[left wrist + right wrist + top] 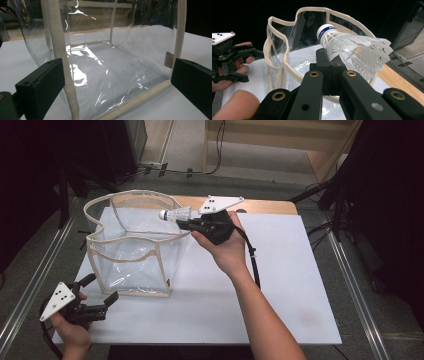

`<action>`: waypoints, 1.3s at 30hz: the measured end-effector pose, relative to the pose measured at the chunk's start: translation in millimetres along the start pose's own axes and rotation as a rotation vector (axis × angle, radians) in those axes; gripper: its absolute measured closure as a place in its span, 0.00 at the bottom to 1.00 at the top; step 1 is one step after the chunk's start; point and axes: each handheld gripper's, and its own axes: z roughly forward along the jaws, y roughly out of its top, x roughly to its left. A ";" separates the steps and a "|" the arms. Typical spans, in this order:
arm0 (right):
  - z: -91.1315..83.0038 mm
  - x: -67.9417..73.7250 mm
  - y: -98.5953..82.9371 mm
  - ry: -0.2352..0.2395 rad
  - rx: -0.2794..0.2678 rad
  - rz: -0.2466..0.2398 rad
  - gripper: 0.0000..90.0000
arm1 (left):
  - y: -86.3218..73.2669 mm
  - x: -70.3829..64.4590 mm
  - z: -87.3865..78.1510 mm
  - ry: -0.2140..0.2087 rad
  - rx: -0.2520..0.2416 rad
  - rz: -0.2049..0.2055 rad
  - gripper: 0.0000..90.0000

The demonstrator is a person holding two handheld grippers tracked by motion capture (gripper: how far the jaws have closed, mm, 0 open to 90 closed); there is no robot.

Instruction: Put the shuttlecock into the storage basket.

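Item in hand: we recorded a white plastic shuttlecock with a blue-banded cork tip (175, 214), held at the rim of the bag, cork pointing over the opening.
Receptacle: a clear plastic tote bag with cream fabric trim (131, 251) stood upright on the white table (280, 285), mouth open upward; we saw nothing lying on its bottom.
Right gripper: the right gripper (329, 63) had its jaws pressed together on the skirt of the shuttlecock (352, 48); the person's right hand (225, 245) carried it at the bag's far right corner.
Left gripper: the left gripper (102, 292) sat near the bag's front left lower corner with its jaws spread wide and nothing between them; in the left gripper view the bag wall (112, 67) stood just ahead, not touched as far as we could tell.
Done so far: we judged the pick-up finished and the carry to the bag all but finished.
Left to do: we judged that the shuttlecock had yet to go past the rim and be let go inside.
Point of doubt: we could not tell whether the skirt touched the trim.
Surroundings: wooden table edge (260, 206) behind the white top; dark floor with cables beyond.
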 end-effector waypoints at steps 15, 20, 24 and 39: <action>17.8 3.5 -1.9 -0.013 0.010 -0.002 0.95 | 0.0 0.5 -0.4 -0.002 -0.002 0.001 0.00; 11.4 1.4 -4.2 -0.060 -0.013 0.031 0.67 | 0.0 0.5 -0.3 -0.002 -0.004 -0.001 0.00; 4.2 -1.2 -7.8 -0.032 -0.018 0.060 0.38 | 0.0 0.5 -0.3 -0.001 -0.002 -0.001 0.00; -31.4 -5.6 -51.0 -0.084 -0.043 0.090 0.00 | 0.0 0.7 -0.3 0.000 0.000 0.001 0.00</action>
